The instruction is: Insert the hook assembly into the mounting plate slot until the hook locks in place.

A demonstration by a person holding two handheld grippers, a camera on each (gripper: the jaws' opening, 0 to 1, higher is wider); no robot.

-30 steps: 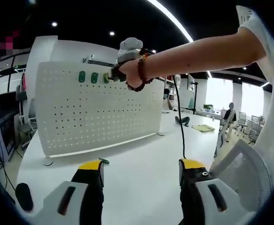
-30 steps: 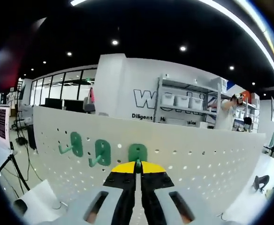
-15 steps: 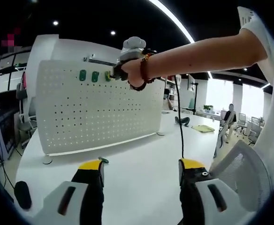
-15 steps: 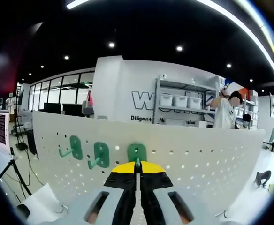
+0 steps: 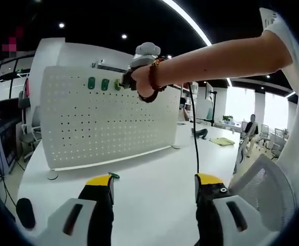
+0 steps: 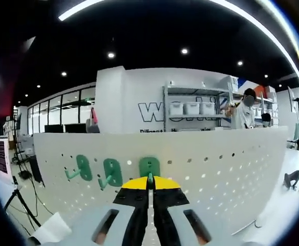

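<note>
1. Since the earlier frame, right claw tilted a little, with the pegboard's top edge now level across the right gripper view instead of slanting; green hook still pinched at its tip.
2. Right claw shut tight on the stem of the third hook, jaws meeting with no gap, hook plate pressed flat against the pegboard.
3. 2 more green hooks already mounted on the board just left of it: middle hook and far-left hook, both with prongs pointing out toward the camera.
4. In the left gripper view, right claw up at the top row of the white pegboard, held by a hand wearing a beaded bracelet.
5. Left claw low over the white surface, jaws wide apart, nothing between them.
6. Small green piece lying on the surface just beyond the left jaw tip.
</note>
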